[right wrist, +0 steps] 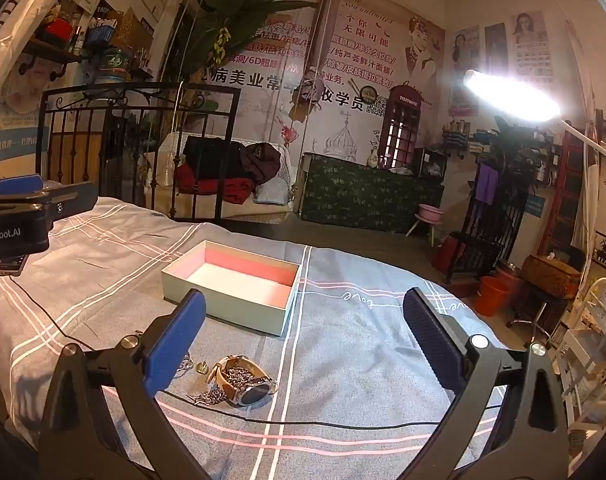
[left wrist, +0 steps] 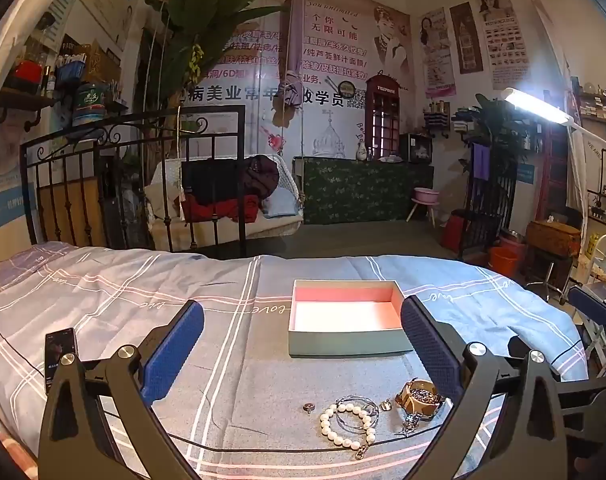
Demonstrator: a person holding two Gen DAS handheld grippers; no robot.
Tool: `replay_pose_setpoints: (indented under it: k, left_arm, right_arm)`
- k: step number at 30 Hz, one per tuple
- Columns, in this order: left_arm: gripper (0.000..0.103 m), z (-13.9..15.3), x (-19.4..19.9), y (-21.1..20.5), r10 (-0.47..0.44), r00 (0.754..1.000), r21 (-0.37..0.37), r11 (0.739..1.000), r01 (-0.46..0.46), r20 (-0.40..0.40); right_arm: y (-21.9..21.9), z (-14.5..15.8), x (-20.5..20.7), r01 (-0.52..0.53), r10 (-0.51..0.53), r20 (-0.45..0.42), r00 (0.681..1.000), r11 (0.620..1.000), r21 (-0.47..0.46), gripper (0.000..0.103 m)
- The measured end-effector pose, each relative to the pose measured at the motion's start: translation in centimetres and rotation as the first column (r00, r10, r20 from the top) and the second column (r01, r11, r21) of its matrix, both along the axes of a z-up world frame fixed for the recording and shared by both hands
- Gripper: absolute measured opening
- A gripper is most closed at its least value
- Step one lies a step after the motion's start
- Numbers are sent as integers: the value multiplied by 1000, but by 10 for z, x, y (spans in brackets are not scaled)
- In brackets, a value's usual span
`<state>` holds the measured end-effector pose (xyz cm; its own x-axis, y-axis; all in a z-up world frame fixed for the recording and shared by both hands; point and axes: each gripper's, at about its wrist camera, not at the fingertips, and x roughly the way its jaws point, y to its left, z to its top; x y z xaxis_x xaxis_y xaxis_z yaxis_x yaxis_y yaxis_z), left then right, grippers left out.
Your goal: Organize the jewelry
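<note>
left claw (left wrist: 303,336) wide open, right claw (right wrist: 305,328) too

in the right wrist view the right gripper's left finger (right wrist: 175,344) hides the pearl bracelet and most of a chain (right wrist: 187,362), the left gripper (right wrist: 19,196) is cut off by the left edge, and the phone (right wrist: 11,265) is half hidden beneath it.
</note>
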<state>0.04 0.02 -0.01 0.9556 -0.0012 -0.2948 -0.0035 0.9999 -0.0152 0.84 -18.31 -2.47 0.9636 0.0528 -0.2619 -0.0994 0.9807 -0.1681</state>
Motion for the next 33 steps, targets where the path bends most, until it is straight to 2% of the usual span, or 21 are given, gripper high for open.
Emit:
replay_pose_setpoints:
  k: [33]
  left_arm:
    - [97, -8, 1, 2, 8, 1000, 8, 1000, -8, -8]
  right_arm:
    - [3, -7, 1, -11, 11, -12, 1000, 1000, 8, 97]
